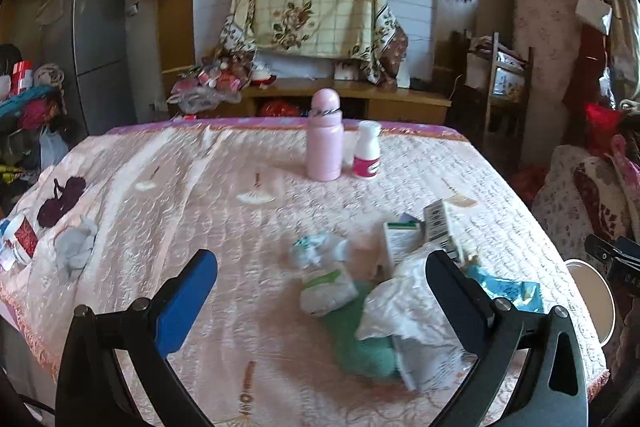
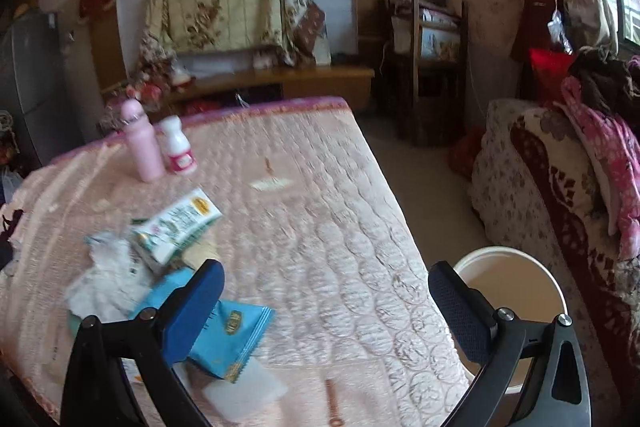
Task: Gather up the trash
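Both my grippers, left (image 1: 320,291) and right (image 2: 326,301), hang spread wide with nothing between their fingers. Crumpled paper (image 1: 404,307), a blue wrapper (image 2: 232,331) and small cartons (image 2: 180,223) lie heaped on the pink tablecloth (image 2: 320,207); the white bucket (image 2: 516,287) stands beside the table's edge.
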{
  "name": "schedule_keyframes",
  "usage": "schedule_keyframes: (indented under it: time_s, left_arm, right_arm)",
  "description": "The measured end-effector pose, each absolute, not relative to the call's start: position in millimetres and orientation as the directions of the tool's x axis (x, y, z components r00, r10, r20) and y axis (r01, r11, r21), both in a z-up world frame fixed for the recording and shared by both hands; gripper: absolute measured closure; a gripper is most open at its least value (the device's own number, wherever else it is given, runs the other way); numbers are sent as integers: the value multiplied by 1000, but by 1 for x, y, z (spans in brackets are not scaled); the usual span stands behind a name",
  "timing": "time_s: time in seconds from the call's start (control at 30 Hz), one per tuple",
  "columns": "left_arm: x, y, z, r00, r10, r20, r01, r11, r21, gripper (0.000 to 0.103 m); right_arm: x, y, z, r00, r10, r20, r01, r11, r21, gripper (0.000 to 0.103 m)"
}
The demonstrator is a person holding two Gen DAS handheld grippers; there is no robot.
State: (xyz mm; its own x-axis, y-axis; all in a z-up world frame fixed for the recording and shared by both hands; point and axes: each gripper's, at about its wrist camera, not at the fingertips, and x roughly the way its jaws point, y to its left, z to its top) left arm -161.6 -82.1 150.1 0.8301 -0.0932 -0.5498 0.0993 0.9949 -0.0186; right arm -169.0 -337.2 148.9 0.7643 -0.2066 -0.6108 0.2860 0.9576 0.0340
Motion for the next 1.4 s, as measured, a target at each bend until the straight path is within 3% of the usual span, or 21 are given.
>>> schedule_keyframes:
  time_s: [0.17,0.67,1.4]
  left_arm:
    - [-170,-95,159,856,-108,-506,120,993,-9,0]
    - [-172,-101,165,879,-121,-462,131,991,-11,0]
    - [-172,-95,164,885,-119,-449,124,992,-18,0]
  right_arm:
    - [-178,-320,162,813,-147,-563,249,963,107,0]
    - [-183,-296,179,865,-153,-478,217,973,80,0]
    - [-181,-285,183,873,-153,-463,200,978,53,0]
